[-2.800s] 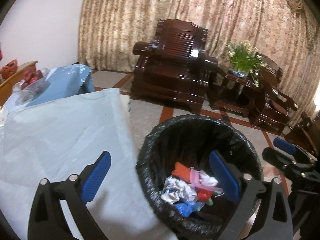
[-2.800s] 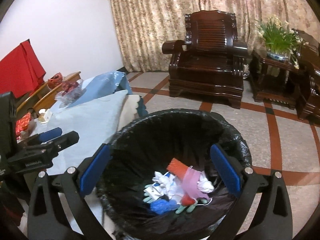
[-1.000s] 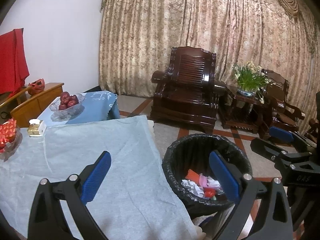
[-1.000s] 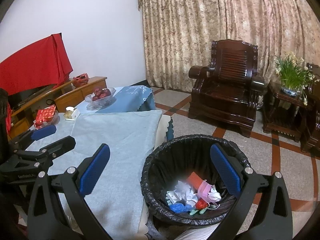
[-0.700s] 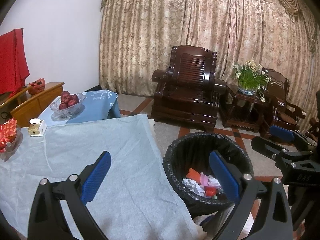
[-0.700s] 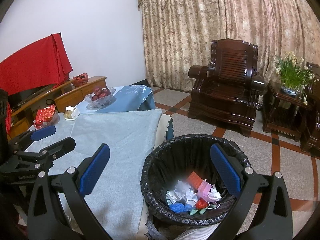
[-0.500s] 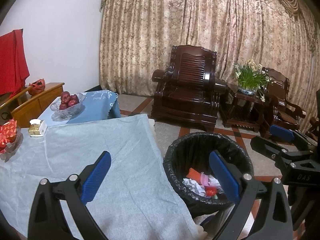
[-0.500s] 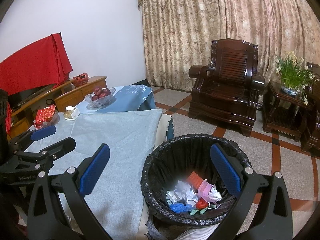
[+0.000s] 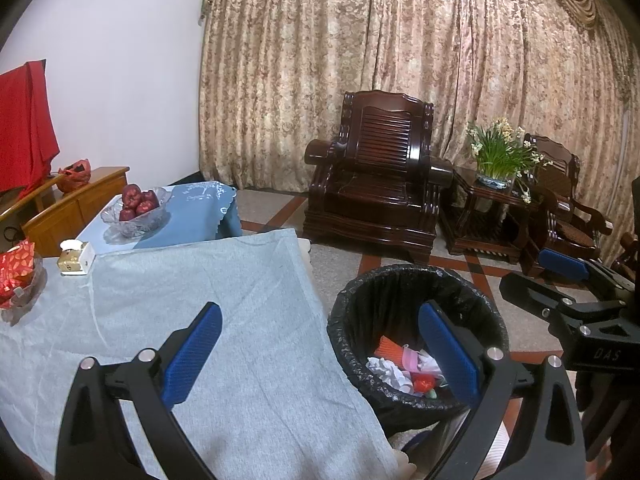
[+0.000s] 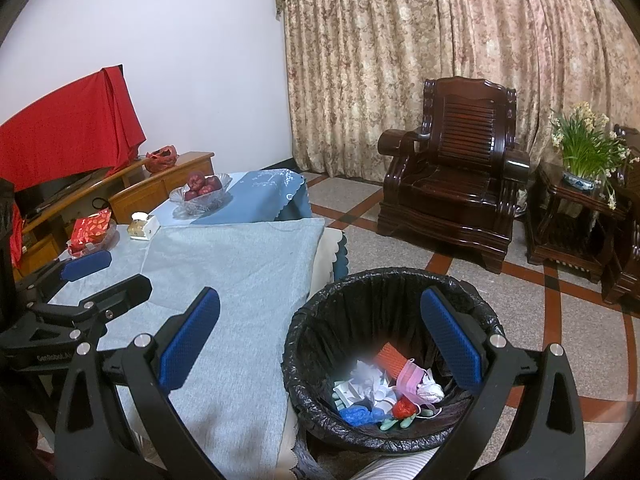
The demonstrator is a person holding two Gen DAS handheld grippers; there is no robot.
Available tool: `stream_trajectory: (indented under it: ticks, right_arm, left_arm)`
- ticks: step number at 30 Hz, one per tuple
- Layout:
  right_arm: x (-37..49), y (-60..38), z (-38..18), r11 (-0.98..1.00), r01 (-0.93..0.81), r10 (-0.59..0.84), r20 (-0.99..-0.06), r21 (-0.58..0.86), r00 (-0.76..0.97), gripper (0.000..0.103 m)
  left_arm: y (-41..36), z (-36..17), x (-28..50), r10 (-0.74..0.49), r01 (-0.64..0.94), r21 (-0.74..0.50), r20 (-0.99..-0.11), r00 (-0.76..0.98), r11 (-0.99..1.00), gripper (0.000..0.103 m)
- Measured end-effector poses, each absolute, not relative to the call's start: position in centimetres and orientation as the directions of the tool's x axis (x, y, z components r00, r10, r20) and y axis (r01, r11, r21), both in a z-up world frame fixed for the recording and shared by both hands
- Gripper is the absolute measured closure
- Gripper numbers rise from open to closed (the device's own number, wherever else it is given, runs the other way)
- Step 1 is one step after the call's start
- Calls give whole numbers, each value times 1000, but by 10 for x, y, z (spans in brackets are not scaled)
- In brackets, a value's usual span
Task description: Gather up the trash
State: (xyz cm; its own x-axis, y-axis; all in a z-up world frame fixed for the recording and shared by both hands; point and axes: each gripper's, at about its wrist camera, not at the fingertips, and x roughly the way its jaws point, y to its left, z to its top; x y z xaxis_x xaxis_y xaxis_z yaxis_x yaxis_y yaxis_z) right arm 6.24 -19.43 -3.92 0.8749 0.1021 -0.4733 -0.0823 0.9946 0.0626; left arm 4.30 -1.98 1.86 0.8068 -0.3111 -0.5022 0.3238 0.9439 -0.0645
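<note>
1. Patterned beige curtains (image 9: 400, 72) cover the far wall of the room; a dark wooden armchair (image 9: 376, 184) stands before them on a tiled floor, with a side table carrying potted flowers (image 9: 496, 152) just beside it.
2. Grey cloth covers the table (image 9: 192, 288). At its far left corner sit a glass bowl of red apples (image 9: 136, 210), a small white box (image 9: 76, 258) and, at the left edge, a dish of red packets (image 9: 16, 276).
3. Bin (image 10: 384, 292), lined with a black bag, stands on the floor against the table's right edge.
4. Trash (image 10: 384, 390) lies at the bottom of the bin: crumpled white paper, an orange ribbed piece, pink material, a red item, a blue item and pale green pieces.
5. Left gripper (image 9: 320, 352): jaws spread wide, nothing between them. It hovers above the table's right edge and the bin rim, clear of both.
6. Right gripper (image 10: 320, 340): jaws spread wide, nothing held. It hangs above the bin opening and the table's right edge, touching neither.
7. Each tool shows in the other's view, apart, one to each side.
</note>
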Motion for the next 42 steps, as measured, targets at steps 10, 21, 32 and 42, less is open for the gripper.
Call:
stream_trajectory:
  ticks: [10,21,32,42]
  right_arm:
    - [63,-193,-39,995,-81,102,-474,63,875,5]
    - [63,-190,-40,995,-81,100,-475,61,874,5]
    - [63,-189,-40,995,-80,99,-476,61,874,5]
    - [64,-183,-43,995,-77,98,-482,63,871,5]
  left_arm:
    - [-19,19,43,-310,323,-63,-500,808,944,6]
    - [-16,19,45,-309,323,-62,-500,809,944,6]
    - [-17,19,45,-308,323,-60,-500,809,945,6]
    - [-17,20,45,-310,324,-61,-500,809,944,6]
